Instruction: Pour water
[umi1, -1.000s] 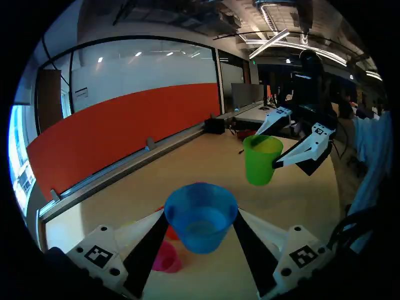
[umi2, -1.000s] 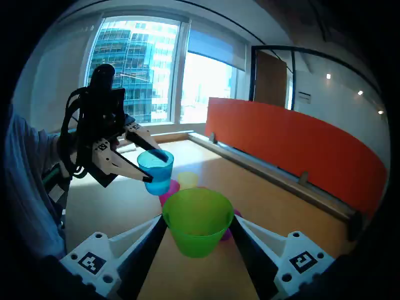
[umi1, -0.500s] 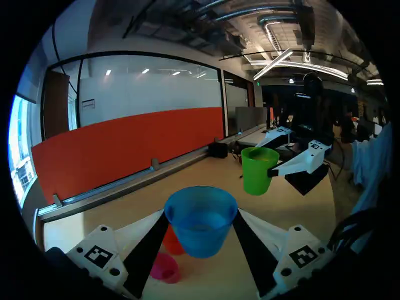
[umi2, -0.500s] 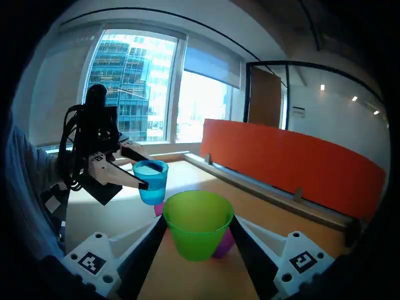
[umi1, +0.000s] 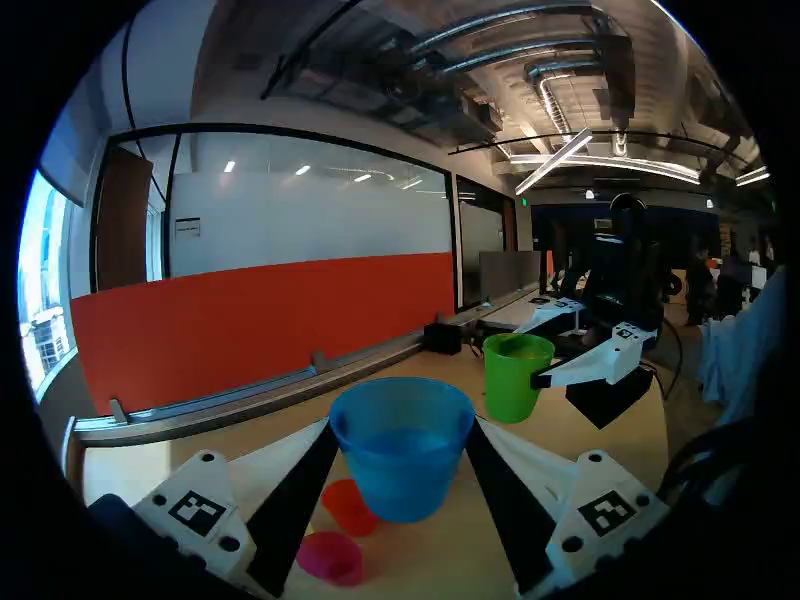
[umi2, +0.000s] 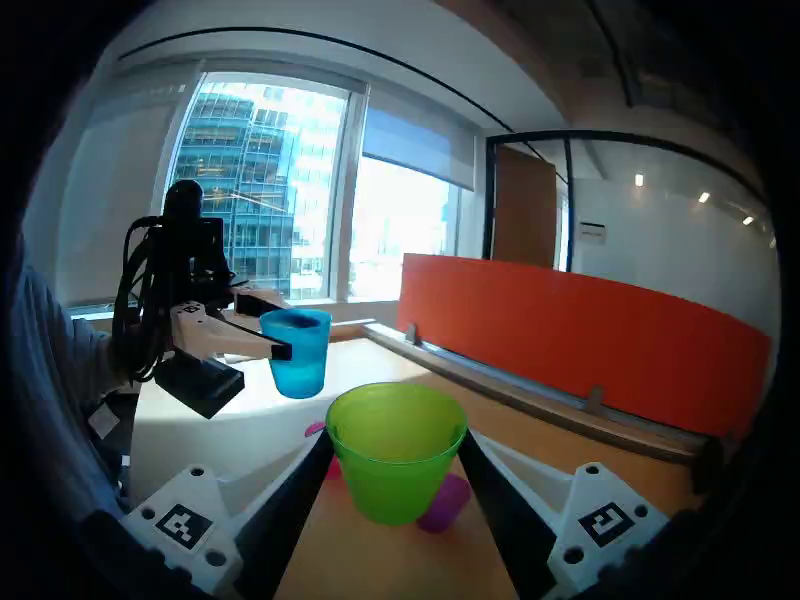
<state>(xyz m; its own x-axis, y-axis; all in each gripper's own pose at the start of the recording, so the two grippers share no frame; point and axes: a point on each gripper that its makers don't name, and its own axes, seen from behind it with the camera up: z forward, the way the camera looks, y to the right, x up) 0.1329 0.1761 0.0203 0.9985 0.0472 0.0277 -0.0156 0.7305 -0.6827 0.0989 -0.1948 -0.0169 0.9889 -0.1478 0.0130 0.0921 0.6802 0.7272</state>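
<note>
- In the left gripper view, the left hand-held gripper (umi1: 402, 440) sits at the bottom centre, its two fingers clenched on a blue cup (umi1: 402, 475).
- The blue cup is upright and raised above the surface (umi1: 450, 560). Liquid shows through its wall, part way up.
- Lower left of the frame, beneath the blue cup and partly behind the near finger, an orange cup (umi1: 350, 505) and a pink cup (umi1: 330, 557) stand on the surface close together.
- Right of centre and farther off, the right hand-held gripper (umi1: 545, 375) grips a green cup (umi1: 515, 378), which is upright and well apart from the blue one.
- A long orange wall panel (umi1: 270, 320) runs behind the surface, and a pale sleeve (umi1: 735, 350) shows at the right edge.
- In the right gripper view, the right hand-held gripper (umi2: 397, 450) at the bottom centre is closed on the green cup (umi2: 397, 470), which is upright with its mouth towards the camera.
- Just beside the green cup at its lower right, a purple cup (umi2: 443, 503) is partly hidden behind it. At its left, a sliver of the pink cup (umi2: 317, 430) shows.
- Left of centre, the left hand-held gripper (umi2: 285, 345) holds the blue cup (umi2: 297, 355) level, above the sunlit surface (umi2: 230, 430).
- Tall windows (umi2: 300, 200) fill the upper left, and the orange wall panel (umi2: 600, 340) crosses the right.
</note>
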